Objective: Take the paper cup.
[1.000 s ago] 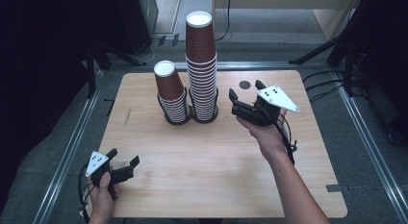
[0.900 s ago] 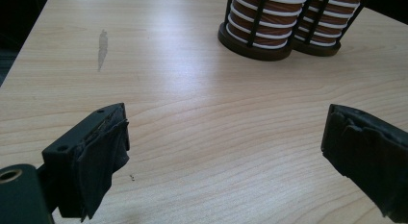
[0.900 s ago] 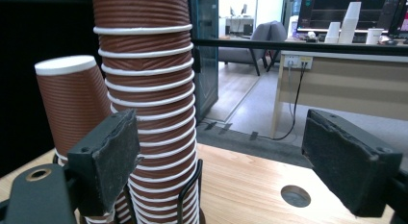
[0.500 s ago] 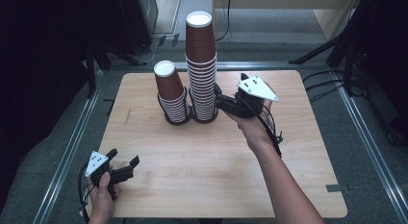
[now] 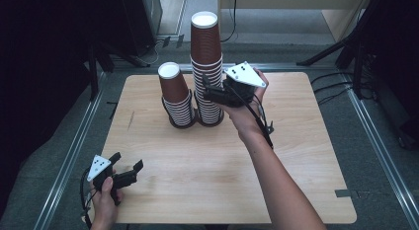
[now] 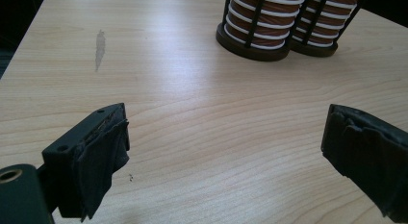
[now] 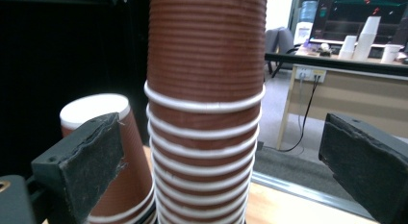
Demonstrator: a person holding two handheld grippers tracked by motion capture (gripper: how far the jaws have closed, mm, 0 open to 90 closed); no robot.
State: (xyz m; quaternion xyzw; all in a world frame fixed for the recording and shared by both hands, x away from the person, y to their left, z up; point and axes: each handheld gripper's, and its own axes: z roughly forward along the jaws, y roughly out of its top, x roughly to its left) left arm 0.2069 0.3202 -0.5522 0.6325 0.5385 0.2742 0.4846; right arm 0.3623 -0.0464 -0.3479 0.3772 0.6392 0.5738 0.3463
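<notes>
Standing between the right gripper's spread fingers, untouched: tall cup stack.

Tall stack of ribbed brown paper cups: dark reddish-brown walls, white rolled rims forming horizontal white bands down the stack, top cup base white. Shorter stack of brown paper cups: same brown with white rim bands, white top. Round black slatted holders at both stack bases: black. Light wooden table top: pale beige, fine grain lines, one greyish streak. Left gripper and right gripper: black bodies, each topped with a grey three-cornered plate carrying dark dots. Jaw pads black.
</notes>
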